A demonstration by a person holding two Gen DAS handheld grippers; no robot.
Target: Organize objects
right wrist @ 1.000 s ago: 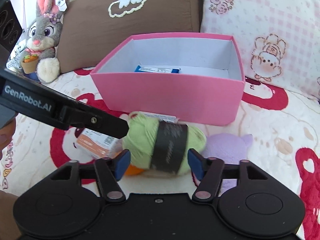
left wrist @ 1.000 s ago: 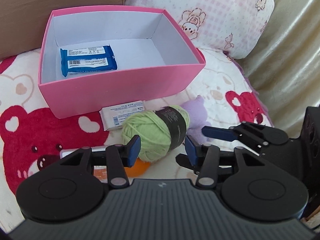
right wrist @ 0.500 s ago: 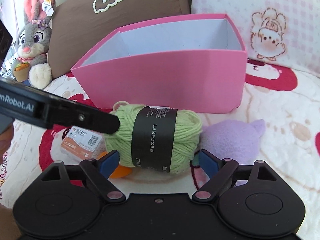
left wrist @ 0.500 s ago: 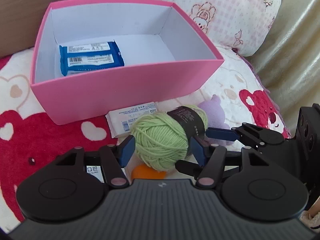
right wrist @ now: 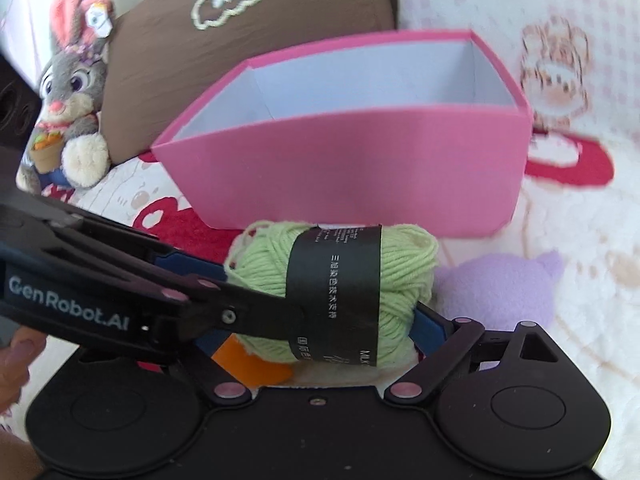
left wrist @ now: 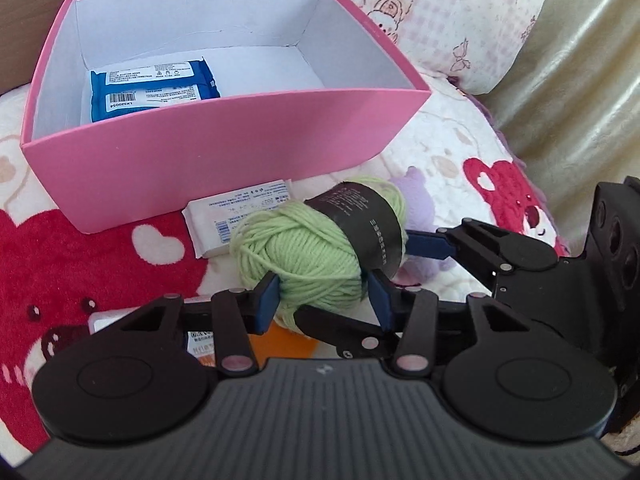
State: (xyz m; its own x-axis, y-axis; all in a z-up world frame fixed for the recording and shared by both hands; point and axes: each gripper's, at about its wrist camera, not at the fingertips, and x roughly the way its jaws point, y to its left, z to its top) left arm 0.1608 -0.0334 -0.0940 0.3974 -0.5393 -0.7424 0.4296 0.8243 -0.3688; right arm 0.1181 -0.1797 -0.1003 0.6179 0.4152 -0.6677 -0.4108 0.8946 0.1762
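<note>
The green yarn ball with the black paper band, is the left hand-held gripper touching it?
Touching. The left wrist view shows the left hand-held gripper with both blue pads pressed against the green yarn ball.

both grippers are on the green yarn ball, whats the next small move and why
Probably lift the yarn ball straight up, then carry it forward over the pink box. Both the left gripper and the right gripper have their jaws against its sides. The box is open, with only a blue packet at one end.
</note>
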